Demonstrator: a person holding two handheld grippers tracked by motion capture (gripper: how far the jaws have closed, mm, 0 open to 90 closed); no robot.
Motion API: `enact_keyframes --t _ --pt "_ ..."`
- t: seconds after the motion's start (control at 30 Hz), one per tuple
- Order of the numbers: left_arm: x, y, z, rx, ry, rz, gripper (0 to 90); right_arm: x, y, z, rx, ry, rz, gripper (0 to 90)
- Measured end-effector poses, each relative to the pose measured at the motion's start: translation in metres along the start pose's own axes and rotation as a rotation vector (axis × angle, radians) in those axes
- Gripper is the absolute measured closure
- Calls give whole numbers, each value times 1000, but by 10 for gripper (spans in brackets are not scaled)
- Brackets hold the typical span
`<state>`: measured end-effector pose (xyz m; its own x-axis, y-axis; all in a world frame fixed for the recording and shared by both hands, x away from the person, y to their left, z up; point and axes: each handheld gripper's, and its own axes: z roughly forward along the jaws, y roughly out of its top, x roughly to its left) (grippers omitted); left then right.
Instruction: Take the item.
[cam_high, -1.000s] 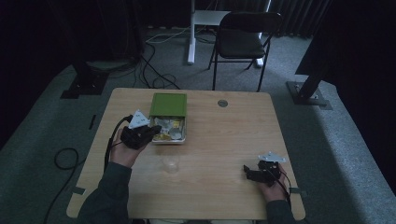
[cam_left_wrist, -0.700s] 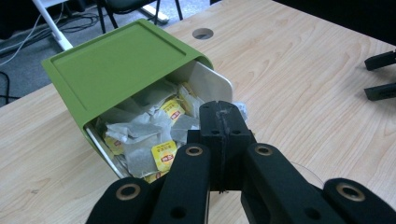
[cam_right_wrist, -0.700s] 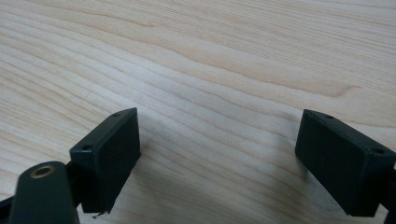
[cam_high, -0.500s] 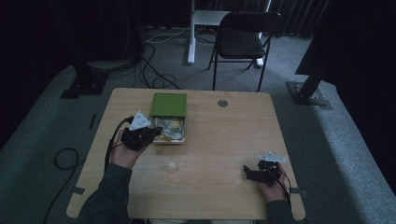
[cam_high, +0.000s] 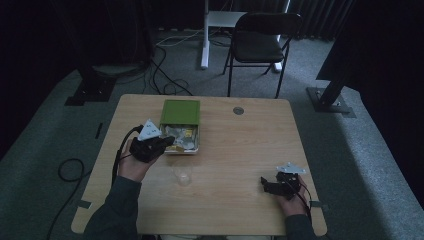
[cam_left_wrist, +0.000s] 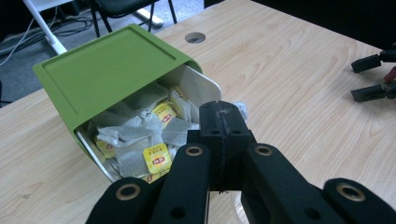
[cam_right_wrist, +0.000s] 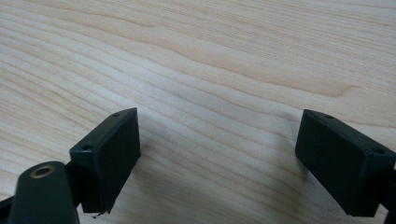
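A green box (cam_high: 181, 111) stands at the table's far left of centre, its white drawer (cam_high: 196, 148) slid out toward me and full of yellow-labelled tea bags (cam_high: 182, 139). My left gripper (cam_high: 169, 142) is shut, its tips at the drawer's near left corner. In the left gripper view the shut left gripper (cam_left_wrist: 223, 114) hovers over the tea bags (cam_left_wrist: 149, 140) beside the drawer wall (cam_left_wrist: 205, 84); a pale scrap peeks from behind the tips, and I cannot tell if it is pinched. My right gripper (cam_high: 272, 186) rests open near the front right, with bare wood between its jaws (cam_right_wrist: 215, 154).
A small clear cup (cam_high: 182, 175) stands on the table between me and the box. A round cable hole (cam_high: 238, 110) sits at the far middle. Beyond the table stand a black chair (cam_high: 260, 45) and floor cables. The right gripper (cam_left_wrist: 373, 77) shows far off in the left gripper view.
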<state>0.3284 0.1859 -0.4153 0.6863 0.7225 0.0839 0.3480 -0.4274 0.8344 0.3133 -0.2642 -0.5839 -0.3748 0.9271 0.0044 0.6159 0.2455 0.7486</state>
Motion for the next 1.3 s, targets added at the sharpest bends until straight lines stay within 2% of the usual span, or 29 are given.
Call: enact_keyframes --t 0.5,0.83,1.13,1.3 --pt "-7 0 -4 10 -15 6 900 0 0 0 -1 0 -1 135" --pt "-10 -1 -7 -7 -36 1 900 0 0 0 0 0 0 135" --pt "-18 -2 -9 -3 -45 14 900 0 0 0 0 0 0 135" --pt "-21 -7 -8 -6 -55 4 900 0 0 0 1 -1 -1 135"
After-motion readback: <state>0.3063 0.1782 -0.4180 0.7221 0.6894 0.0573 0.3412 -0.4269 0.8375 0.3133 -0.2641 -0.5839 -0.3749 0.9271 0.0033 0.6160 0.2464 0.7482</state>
